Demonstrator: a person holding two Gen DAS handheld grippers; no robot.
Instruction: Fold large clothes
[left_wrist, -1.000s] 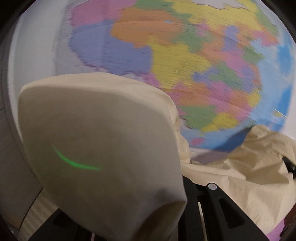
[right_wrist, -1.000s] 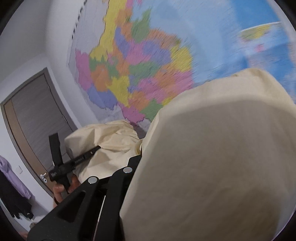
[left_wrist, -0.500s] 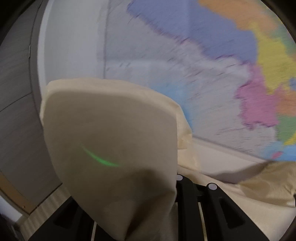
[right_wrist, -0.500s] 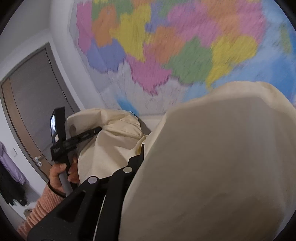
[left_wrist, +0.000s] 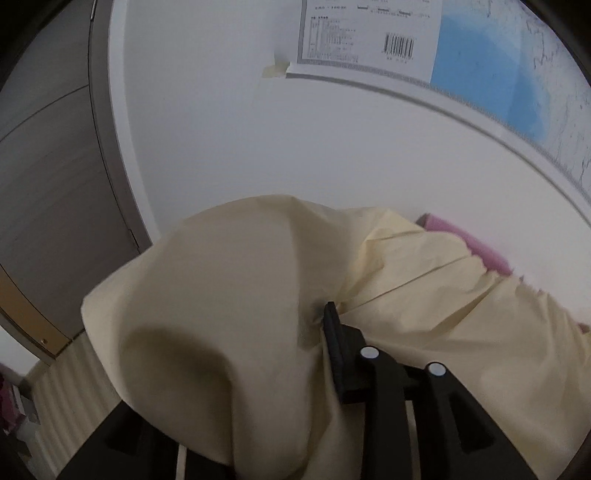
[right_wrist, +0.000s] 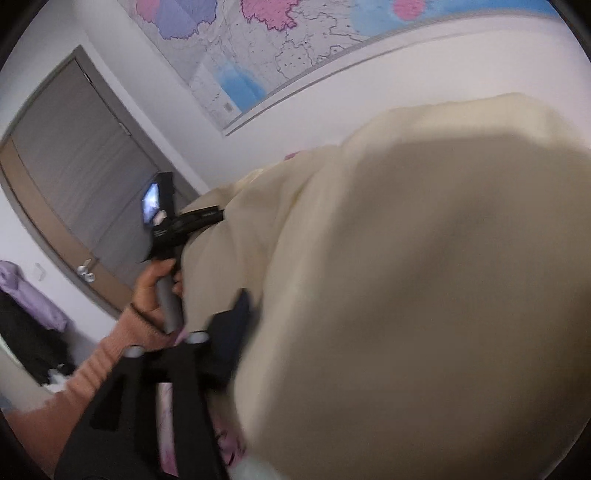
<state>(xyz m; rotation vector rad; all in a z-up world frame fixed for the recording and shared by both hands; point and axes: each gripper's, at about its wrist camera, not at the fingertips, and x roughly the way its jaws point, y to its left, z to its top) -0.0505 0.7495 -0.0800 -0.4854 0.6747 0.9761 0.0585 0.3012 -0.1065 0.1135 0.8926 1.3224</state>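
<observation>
Both sets of jaws are seen closed on the cream garment (left_wrist: 229, 295): in the left wrist view one black finger (left_wrist: 338, 354) of the left gripper (left_wrist: 314, 332) is pressed into a pinched gather of cloth, while the other finger is buried under a bulging fold. In the right wrist view the right gripper (right_wrist: 251, 325) is likewise clamped, one dark finger (right_wrist: 231, 332) showing at the edge of the fabric (right_wrist: 406, 295), the rest hidden and blurred by the cloth draped over the lens.

The garment is held up in the air between the two grippers, pale yellow, smooth over the near bulges and creased in long straight folds toward the right. Beyond it, a strip of pink cloth (left_wrist: 469, 243) is seen against the white wall (left_wrist: 258, 147). Farther left in the right wrist view, the person's left hand (right_wrist: 153, 284) is wrapped around the other gripper's handle, a salmon ribbed sleeve (right_wrist: 74, 384) below it. A grey door (right_wrist: 77, 170) and the lower edge of a wall map (left_wrist: 369, 40) lie farthest.

Compared with half a second ago, the map has slid upward in both views, more bare wall is shown, and the green streak on the cloth is gone.
</observation>
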